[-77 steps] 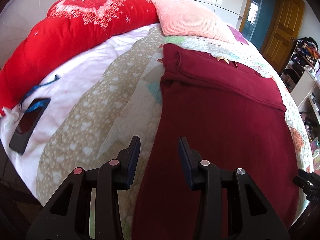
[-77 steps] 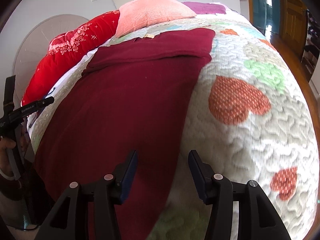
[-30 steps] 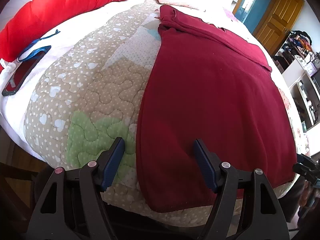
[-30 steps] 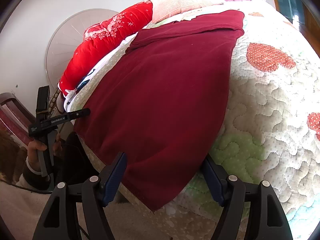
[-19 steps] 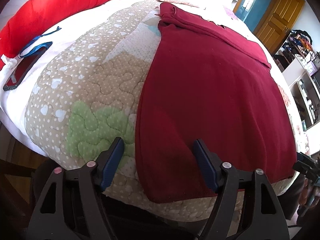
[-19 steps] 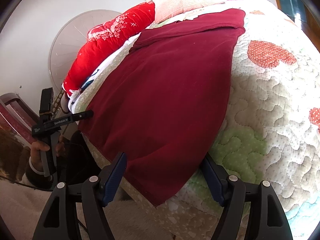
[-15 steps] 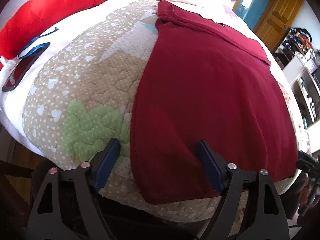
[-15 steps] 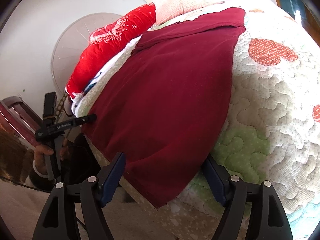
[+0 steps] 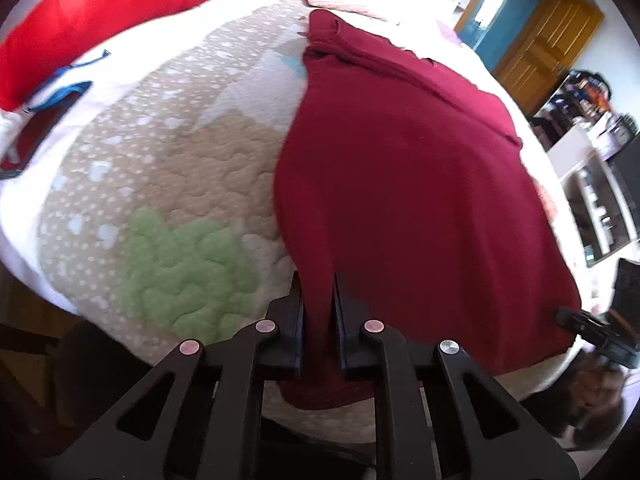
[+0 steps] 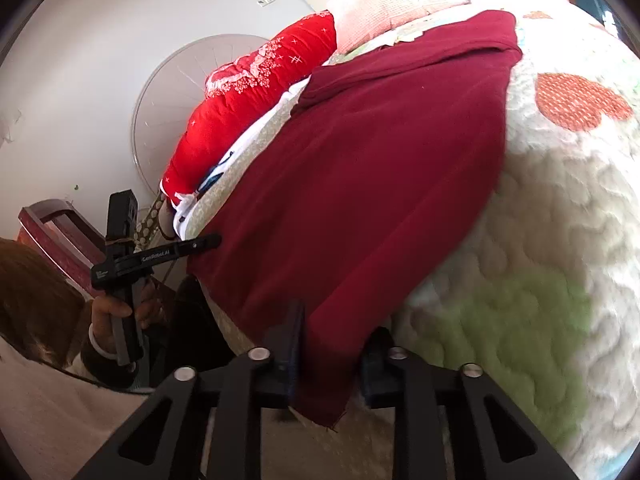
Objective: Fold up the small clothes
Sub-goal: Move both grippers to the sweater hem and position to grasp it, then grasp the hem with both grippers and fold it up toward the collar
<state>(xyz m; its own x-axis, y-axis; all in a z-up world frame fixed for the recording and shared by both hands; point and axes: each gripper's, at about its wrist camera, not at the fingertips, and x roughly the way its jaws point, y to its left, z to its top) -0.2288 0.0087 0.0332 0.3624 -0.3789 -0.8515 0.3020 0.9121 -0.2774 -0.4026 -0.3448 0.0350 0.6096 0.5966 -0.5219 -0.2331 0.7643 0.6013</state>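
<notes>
Dark red knitted garment is spread flat over the patchwork quilted bedspread, its length running from the near edge of the bed toward the pillows, with a folded band across its far end. The near hem hangs slightly over the bed's near edge. The left gripper has just been closing, and its jaws are now pinched on the garment's near left corner, a narrow ridge of cloth being squeezed between the black fingers. The right gripper has likewise just been closing; its jaws are clamped on a thicker bunch of cloth at the garment's near right corner, where the hem droops past the bed edge. In the right wrist view the left gripper is seen from the side, held by a hand at the bed's near left corner. A long red bolster and a pink ribbed pillow lie along the far edge. A dark phone with a blue strap rests near the left edge.
</notes>
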